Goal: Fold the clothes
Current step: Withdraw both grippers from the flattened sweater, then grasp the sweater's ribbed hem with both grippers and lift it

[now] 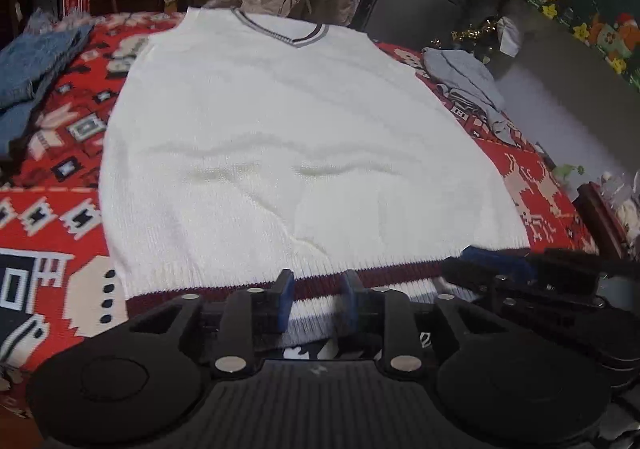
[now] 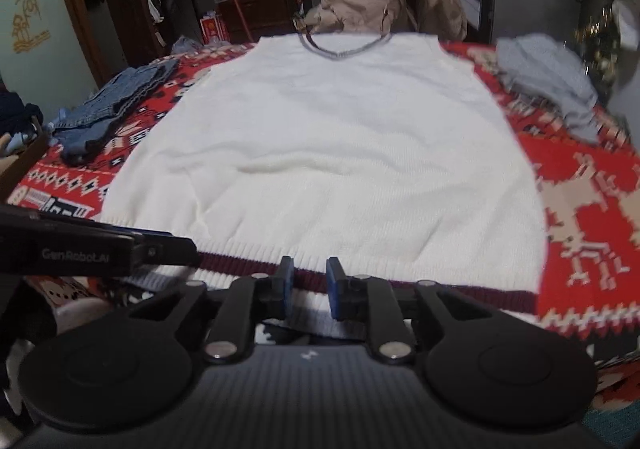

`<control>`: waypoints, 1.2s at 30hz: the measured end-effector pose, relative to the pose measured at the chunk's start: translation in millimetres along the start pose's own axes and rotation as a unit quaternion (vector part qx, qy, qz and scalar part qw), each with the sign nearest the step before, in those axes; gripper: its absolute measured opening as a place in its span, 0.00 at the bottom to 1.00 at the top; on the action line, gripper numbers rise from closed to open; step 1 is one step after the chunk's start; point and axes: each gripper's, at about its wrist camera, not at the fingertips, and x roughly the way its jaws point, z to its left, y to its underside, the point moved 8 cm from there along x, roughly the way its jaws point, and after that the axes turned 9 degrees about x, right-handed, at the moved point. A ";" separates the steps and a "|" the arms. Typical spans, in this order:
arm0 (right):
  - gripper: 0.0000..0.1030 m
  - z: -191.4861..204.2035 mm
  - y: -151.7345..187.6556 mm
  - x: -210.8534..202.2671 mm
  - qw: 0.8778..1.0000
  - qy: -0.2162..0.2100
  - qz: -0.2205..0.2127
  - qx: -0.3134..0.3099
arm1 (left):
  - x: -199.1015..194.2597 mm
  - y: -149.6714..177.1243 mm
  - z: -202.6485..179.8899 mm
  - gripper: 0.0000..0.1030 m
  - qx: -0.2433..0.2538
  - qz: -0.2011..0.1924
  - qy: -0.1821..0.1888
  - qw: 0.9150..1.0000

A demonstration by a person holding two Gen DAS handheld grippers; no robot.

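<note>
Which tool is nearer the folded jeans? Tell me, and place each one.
Left. The left tool sits at the white vest's hem on the side where the jeans lie; the right tool is further along the hem, toward the grey garment.

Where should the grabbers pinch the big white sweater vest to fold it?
Probably at the ribbed bottom hem, the edge with the dark red stripe, coming from the near side. The white vest lies flat with its V-neck far away, so the hem is the closest free edge. The left gripper and right gripper already sit open over it, side by side.
</note>
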 end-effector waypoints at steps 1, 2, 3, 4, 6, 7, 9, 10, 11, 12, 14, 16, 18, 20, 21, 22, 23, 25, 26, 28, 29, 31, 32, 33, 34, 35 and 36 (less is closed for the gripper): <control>0.24 1.6 1.0 -5.8 1.000 0.009 -0.008 -0.023 | -3.0 -0.2 -2.4 0.26 0.017 -0.004 -0.007 1.000; 0.25 3.8 2.4 -10.1 0.999 0.013 -0.014 -0.049 | -5.8 -0.7 -4.7 0.27 0.035 -0.008 -0.015 0.999; 0.26 5.2 3.2 -12.9 0.997 0.016 -0.017 -0.071 | -8.6 -1.2 -6.9 0.27 0.052 -0.012 -0.022 0.998; 0.27 6.5 3.8 -15.4 0.995 0.019 -0.020 -0.091 | -9.9 -1.8 -7.3 0.27 0.067 -0.013 -0.031 0.997; 0.30 6.8 5.4 -20.4 0.991 0.026 -0.026 -0.131 | -12.6 -3.2 -5.7 0.32 0.086 -0.013 -0.047 0.995; 0.31 5.3 6.4 -22.9 0.988 0.029 -0.028 -0.150 | -14.4 -3.7 -3.9 0.37 0.096 -0.014 -0.058 0.994; 0.35 1.0 10.0 -27.9 0.981 0.038 -0.032 -0.188 | -18.7 -3.8 -0.4 0.43 0.117 -0.015 -0.083 0.990; 0.35 -1.9 13.8 -29.2 0.976 0.045 -0.032 -0.209 | -21.7 -1.9 2.1 0.45 0.131 -0.014 -0.093 0.987; 0.36 -4.7 17.7 -30.3 0.971 0.053 -0.033 -0.230 | -24.7 0.4 4.8 0.46 0.145 -0.012 -0.102 0.984; 0.37 -7.5 21.5 -31.3 0.966 0.060 -0.033 -0.250 | -27.9 1.6 5.6 0.46 0.158 -0.013 -0.107 0.981; 0.37 -9.6 33.7 -32.5 0.949 0.076 -0.034 -0.304 | -33.7 3.3 5.5 0.49 0.179 -0.018 -0.112 0.977; 0.38 -6.1 45.6 -30.7 0.926 0.091 -0.042 -0.364 | -37.1 2.7 6.7 0.49 0.193 -0.023 -0.117 0.974; 0.38 -4.1 54.2 -26.0 0.904 0.112 -0.049 -0.411 | -38.8 0.3 6.7 0.50 0.191 -0.026 -0.113 0.975; 0.38 -3.2 58.1 -20.9 0.898 0.116 -0.041 -0.423 | -36.6 -1.7 9.0 0.50 0.178 -0.020 -0.101 0.979; 0.38 -1.8 60.4 -19.6 0.894 0.116 -0.038 -0.432 | -34.9 -2.1 9.9 0.50 0.176 -0.017 -0.099 0.979; 0.38 -0.1 63.0 -18.4 0.889 0.116 -0.035 -0.441 | -33.2 -2.4 10.6 0.50 0.176 -0.015 -0.099 0.979; 0.38 2.3 65.2 -17.6 0.883 0.118 -0.037 -0.454 | -31.7 -2.5 10.8 0.50 0.179 -0.014 -0.101 0.979; 0.38 7.4 68.1 -15.3 0.868 0.120 -0.040 -0.480 | -29.6 -2.8 9.5 0.50 0.187 -0.014 -0.097 0.977; 0.38 10.0 68.4 -13.6 0.860 0.120 -0.042 -0.494 | -28.4 -3.2 8.8 0.50 0.189 -0.015 -0.092 0.977; 0.38 15.9 70.7 -8.3 0.848 0.121 -0.045 -0.514 | -25.5 -3.3 5.9 0.50 0.196 -0.016 -0.082 0.977; 0.38 19.3 71.9 -5.7 0.840 0.120 -0.049 -0.527 | -23.8 -3.2 3.9 0.50 0.200 -0.016 -0.076 0.977; 0.38 26.1 74.4 -0.7 0.823 0.119 -0.057 -0.552 | -20.9 -1.7 -1.0 0.50 0.211 -0.016 -0.063 0.975; 0.38 28.3 75.3 2.2 0.815 0.120 -0.060 -0.564 | -19.4 -0.2 -4.1 0.50 0.220 -0.015 -0.057 0.974; 0.38 30.2 76.1 5.3 0.807 0.121 -0.063 -0.575 | -17.8 0.9 -7.1 0.50 0.229 -0.014 -0.054 0.972; 0.38 31.2 76.9 8.5 0.798 0.121 -0.063 -0.587 | -17.0 2.1 -10.2 0.50 0.238 -0.014 -0.051 0.970; 0.38 32.1 76.5 9.2 0.798 0.113 -0.061 -0.589 | -16.5 3.4 -13.4 0.50 0.248 -0.015 -0.048 0.967; 0.39 33.0 75.9 9.3 0.799 0.103 -0.058 -0.589 | -16.7 4.5 -15.8 0.50 0.255 -0.016 -0.045 0.966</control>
